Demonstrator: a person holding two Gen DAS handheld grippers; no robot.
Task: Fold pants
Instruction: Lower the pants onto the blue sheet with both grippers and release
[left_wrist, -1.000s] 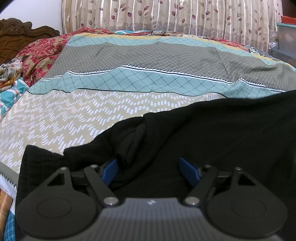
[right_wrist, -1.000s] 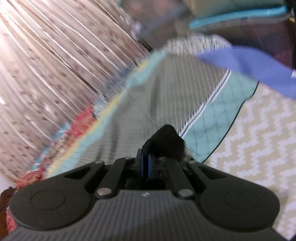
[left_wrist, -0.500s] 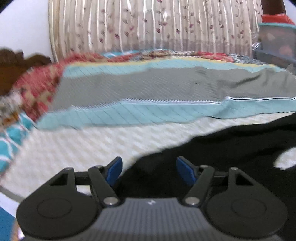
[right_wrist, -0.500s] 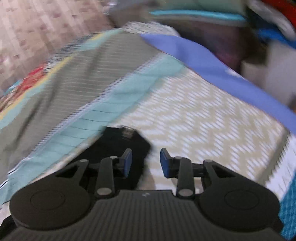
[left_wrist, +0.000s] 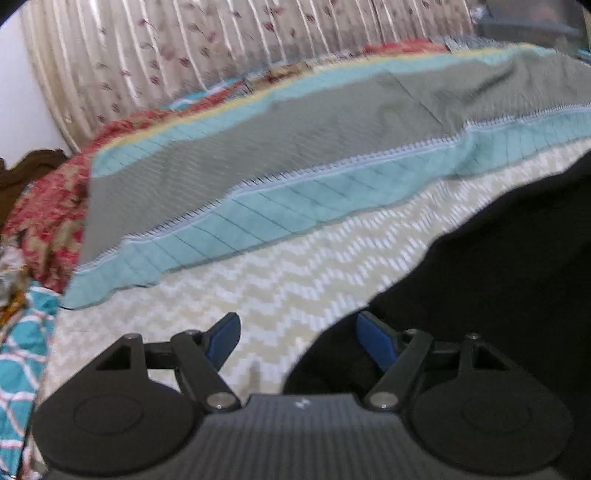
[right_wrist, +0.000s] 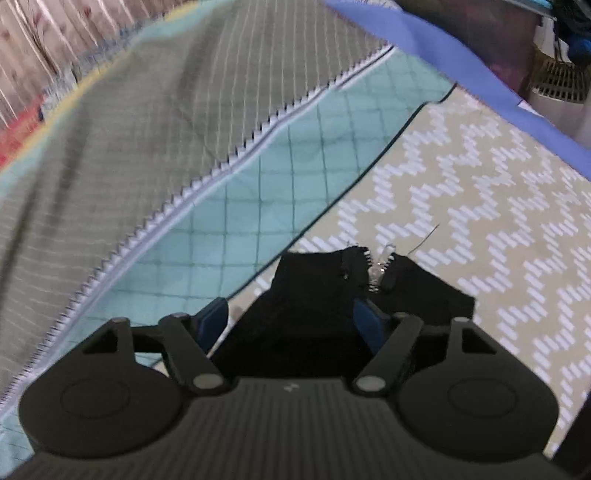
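Note:
The black pants (left_wrist: 498, 280) lie on the patterned bedspread, filling the right side of the left wrist view. My left gripper (left_wrist: 297, 332) is open and empty, its right finger over the pants' edge, its left finger over the bare bedspread. In the right wrist view an end of the pants (right_wrist: 317, 291) with an open metal zip (right_wrist: 376, 271) lies between the fingers. My right gripper (right_wrist: 291, 319) is open over it and holds nothing.
The bedspread (left_wrist: 280, 177) has grey, teal and beige zigzag bands. A red floral cloth (left_wrist: 48, 206) and a wooden headboard (left_wrist: 26, 177) lie at the left. Curtains (left_wrist: 207, 48) hang behind. The bed's blue edge (right_wrist: 480, 77) and a basket (right_wrist: 557, 79) are at the right.
My right gripper was shut on the pants a second ago; it has opened and the cloth lies on the bed. My left gripper has shifted left, off the pants.

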